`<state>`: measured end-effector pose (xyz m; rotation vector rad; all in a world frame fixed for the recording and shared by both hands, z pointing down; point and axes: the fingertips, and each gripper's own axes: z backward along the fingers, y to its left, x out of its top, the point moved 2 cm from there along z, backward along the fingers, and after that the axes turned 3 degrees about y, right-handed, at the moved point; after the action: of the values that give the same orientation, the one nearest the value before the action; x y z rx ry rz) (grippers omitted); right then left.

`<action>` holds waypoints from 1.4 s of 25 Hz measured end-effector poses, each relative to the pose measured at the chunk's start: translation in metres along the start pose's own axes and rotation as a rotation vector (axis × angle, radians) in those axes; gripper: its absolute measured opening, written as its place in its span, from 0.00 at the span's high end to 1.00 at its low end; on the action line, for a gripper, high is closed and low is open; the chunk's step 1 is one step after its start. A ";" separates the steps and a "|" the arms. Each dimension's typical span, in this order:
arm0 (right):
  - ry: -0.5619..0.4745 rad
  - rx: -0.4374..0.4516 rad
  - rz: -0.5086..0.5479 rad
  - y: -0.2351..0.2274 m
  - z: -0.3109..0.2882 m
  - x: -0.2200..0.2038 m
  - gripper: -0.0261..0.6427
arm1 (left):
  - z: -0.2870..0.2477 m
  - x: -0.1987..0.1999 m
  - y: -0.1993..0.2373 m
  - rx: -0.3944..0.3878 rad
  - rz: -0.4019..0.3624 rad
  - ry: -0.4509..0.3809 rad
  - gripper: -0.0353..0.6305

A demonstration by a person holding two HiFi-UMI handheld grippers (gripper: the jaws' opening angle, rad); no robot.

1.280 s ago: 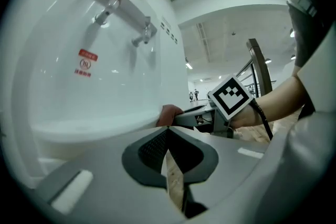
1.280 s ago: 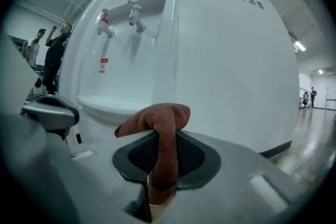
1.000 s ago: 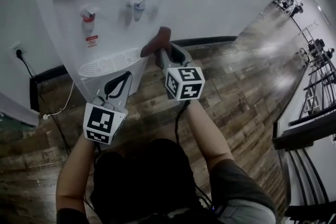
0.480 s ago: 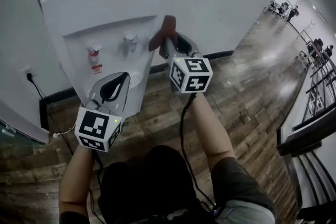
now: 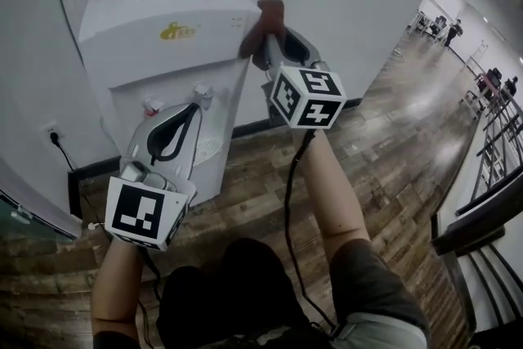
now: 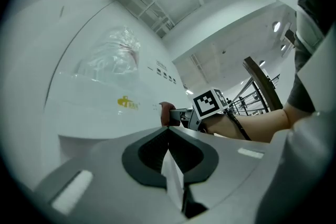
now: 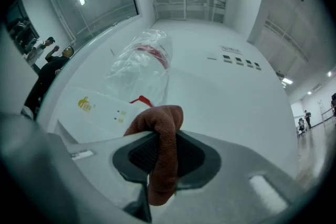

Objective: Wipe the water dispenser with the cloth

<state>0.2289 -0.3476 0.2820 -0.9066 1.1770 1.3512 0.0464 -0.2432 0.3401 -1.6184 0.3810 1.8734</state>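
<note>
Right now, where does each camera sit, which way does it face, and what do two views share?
Head view: on the person's head, looking steeply down at the water dispenser; both forearms, left gripper and right gripper show.
Left gripper view: on the left gripper, looking along its shut jaws at the water dispenser; the right forearm shows.
Right gripper view: on the right gripper, looking along jaws shut on the cloth at the dispenser's top.
Shared: all three show the cloth.

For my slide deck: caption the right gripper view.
Right hand-held gripper clamps a brown cloth near the white water dispenser.
</note>
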 end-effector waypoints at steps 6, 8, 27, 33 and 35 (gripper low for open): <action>-0.080 -0.013 -0.021 -0.002 0.001 0.028 0.86 | 0.011 0.005 0.013 0.038 0.055 -0.005 0.92; -0.088 -0.022 -0.028 -0.002 0.003 0.031 0.86 | 0.015 0.008 0.021 0.053 0.081 0.007 0.92; 0.270 0.082 -0.186 -0.014 0.049 0.140 0.86 | 0.020 0.171 0.054 0.114 0.241 0.255 0.92; 0.266 0.063 -0.192 -0.010 0.068 0.219 0.86 | 0.033 0.246 0.055 0.159 0.291 0.254 0.92; 0.264 0.062 -0.204 -0.006 0.080 0.237 0.86 | 0.042 0.263 0.049 0.160 0.300 0.247 0.92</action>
<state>0.2116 -0.2157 0.0707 -1.1522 1.2798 1.0483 -0.0300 -0.1853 0.0867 -1.7613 0.9007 1.7997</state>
